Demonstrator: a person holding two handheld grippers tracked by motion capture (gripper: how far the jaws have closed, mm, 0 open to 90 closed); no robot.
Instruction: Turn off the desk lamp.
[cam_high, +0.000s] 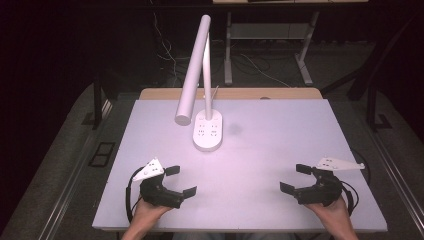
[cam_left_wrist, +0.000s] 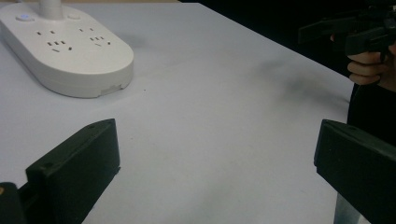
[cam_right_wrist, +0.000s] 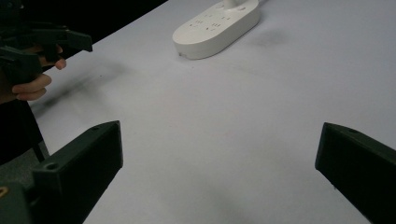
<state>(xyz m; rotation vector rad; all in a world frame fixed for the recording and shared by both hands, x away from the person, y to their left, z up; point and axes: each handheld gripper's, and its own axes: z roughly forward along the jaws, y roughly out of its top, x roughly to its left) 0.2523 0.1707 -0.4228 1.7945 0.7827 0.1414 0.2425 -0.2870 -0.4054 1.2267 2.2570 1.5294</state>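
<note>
Fingers on both grippers are standing spread wide with nothing between them: the left gripper (cam_high: 180, 181) is hovering at the lower left of the high view, the right gripper (cam_high: 295, 178) at the lower right, each pointing inward over bare table (cam_high: 270, 130).

Starting from the thing nearest them, the white lamp base (cam_high: 208, 131) is sitting just above centre of that frame, its top faced with socket outlets, with the lamp's white tube head (cam_high: 192, 75) slanting up and left from it. In the left gripper view the base is lying at the upper left, well apart from my jaws; in the right gripper view it is at the upper middle.

I am judging this as the approach not yet begun. Reaching forward to the lamp is what I am expecting next, keeping clear of the overhanging head.

No containers are showing on the table.
</note>
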